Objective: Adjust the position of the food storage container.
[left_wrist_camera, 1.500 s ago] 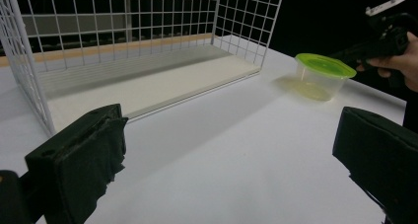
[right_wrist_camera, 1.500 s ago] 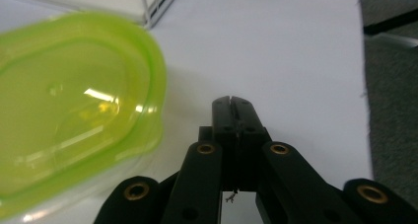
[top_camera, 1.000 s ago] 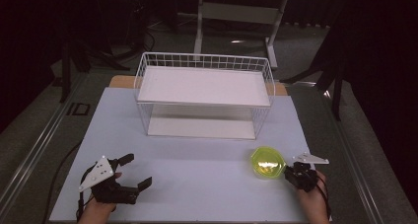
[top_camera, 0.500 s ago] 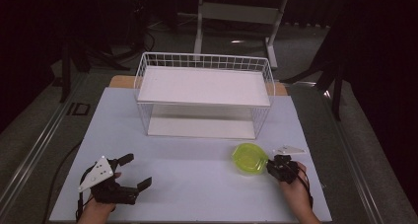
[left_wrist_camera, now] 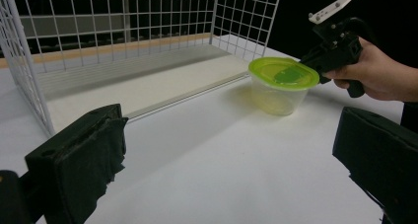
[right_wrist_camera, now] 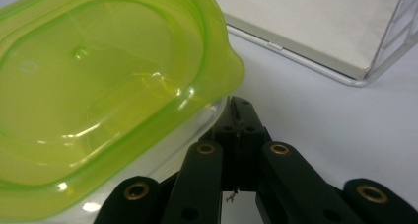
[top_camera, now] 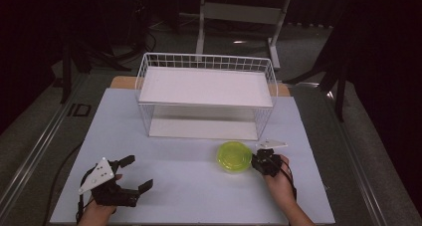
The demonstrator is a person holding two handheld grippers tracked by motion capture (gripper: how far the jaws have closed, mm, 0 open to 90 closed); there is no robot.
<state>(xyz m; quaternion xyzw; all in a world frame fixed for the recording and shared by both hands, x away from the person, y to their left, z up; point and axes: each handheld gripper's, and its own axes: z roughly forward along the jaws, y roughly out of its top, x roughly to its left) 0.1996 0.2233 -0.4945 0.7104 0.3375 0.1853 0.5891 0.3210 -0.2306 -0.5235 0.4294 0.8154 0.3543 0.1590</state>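
High view: clear tub with a lime-green lid sits on the white desk, lower centre-right of the frame, just in front of the wire basket that holds the upper middle. Right tongs lie against the tub's right side, the hand behind them at lower right. Left tongs rest at lower left, well apart from the tub, jaws spread wide with nothing between them. Left gripper view: the two black jaws rise at the bottom left and bottom right corners, far apart, bare desk between. The tub stands at upper right of the frame beside the basket's front corner; the right tongs meet its rim from the right, held by a hand at the frame edge. Right gripper view: green lid takes up the left and upper left; the black jaws at bottom centre are drawn fully together, tips against the tub wall under the lid's overhang, not clamped around it. The basket's white floor panel lies at upper right.
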